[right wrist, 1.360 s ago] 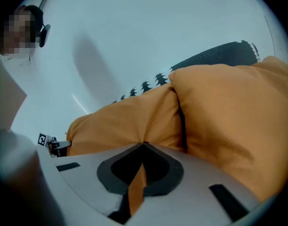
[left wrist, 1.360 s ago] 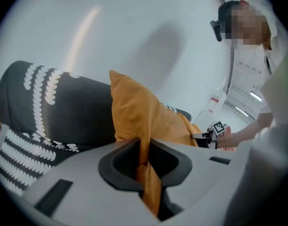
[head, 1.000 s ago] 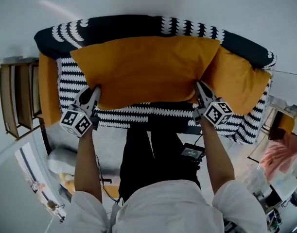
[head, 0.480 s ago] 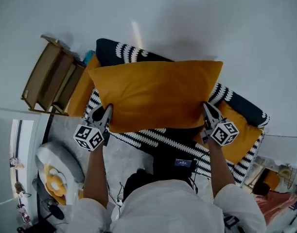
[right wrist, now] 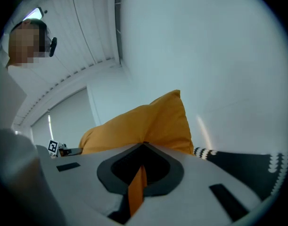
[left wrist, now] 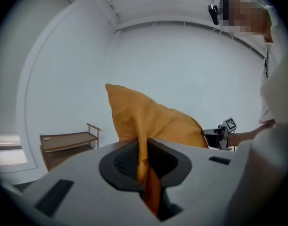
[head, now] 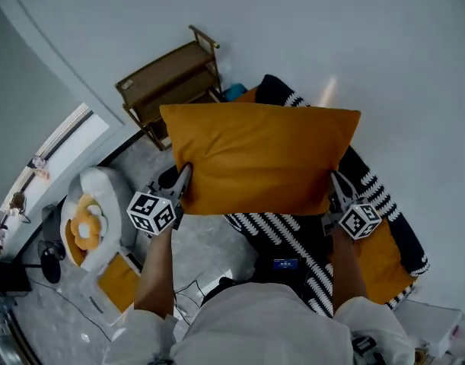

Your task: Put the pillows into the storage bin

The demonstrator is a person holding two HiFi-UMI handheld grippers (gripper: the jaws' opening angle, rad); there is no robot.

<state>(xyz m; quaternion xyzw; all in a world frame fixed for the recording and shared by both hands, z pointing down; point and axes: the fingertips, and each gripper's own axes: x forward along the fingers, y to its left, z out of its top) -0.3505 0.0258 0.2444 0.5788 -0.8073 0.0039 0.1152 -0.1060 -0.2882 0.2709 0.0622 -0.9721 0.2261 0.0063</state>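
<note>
Orange pillow (head: 259,158) fabric is pinched at both lower corners, the left gripper (head: 183,179) and right gripper (head: 336,181) each closed tight on it. It is held aloft above the bed (head: 373,188), its long axis stretched between them; no storage bin can be made out.

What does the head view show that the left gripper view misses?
Head view only: the black-and-white patterned cover, a second orange pillow lying on it, and a white cushion on the floor. Left gripper view only: close up, the left gripper with its jaws shut on a fold of the raised orange pillow. Both: that pillow, the wooden rack and the right gripper.
</note>
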